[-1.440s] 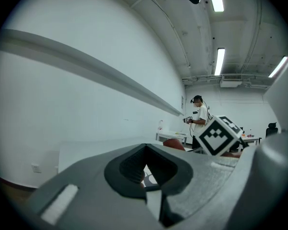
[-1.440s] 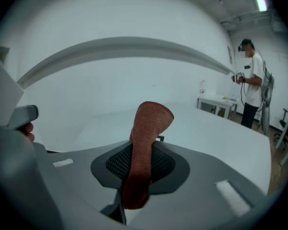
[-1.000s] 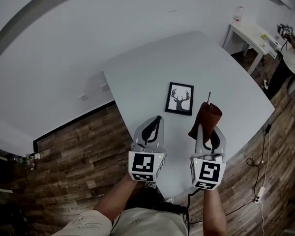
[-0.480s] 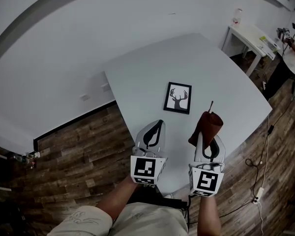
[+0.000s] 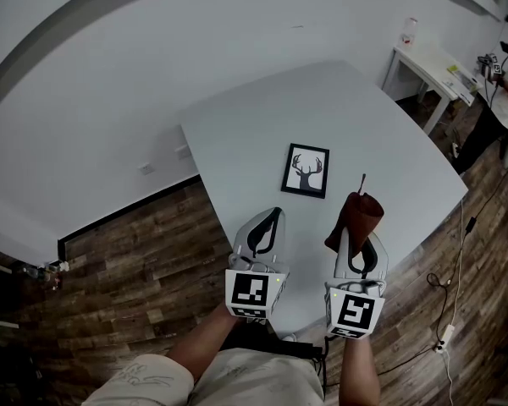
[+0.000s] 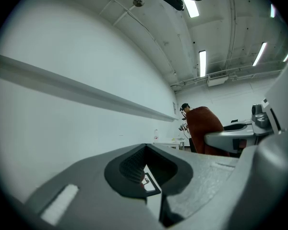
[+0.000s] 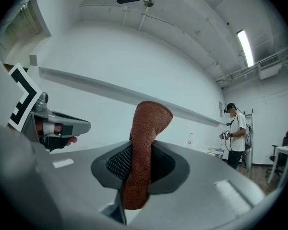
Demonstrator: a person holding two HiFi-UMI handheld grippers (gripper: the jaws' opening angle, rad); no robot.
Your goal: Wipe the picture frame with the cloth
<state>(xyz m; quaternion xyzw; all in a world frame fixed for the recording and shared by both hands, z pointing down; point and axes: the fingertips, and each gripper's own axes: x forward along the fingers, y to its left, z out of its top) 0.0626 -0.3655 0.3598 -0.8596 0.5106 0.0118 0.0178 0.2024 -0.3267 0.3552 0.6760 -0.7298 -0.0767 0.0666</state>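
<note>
Almost nothing has changed in the last half second. The frame (image 5: pixel 306 170) lies flat on the table (image 5: pixel 339 100), untouched. The left gripper (image 5: pixel 275 213) hangs just near of the frame as before, its jaws pressed together on nothing. The right gripper (image 5: pixel 354 228), near and right of the frame, keeps the brown cloth (image 5: pixel 360 212) clamped, and the cloth stands upright, clear of the frame.

One picture frame (image 5: pixel 306 171), one cloth (image 5: pixel 356 218), two grippers: the left gripper (image 5: pixel 273 215) and the right gripper (image 5: pixel 356 232). One tabletop (image 5: pixel 262 117), one side table (image 5: pixel 432 62), one bystander (image 5: pixel 499 100).
</note>
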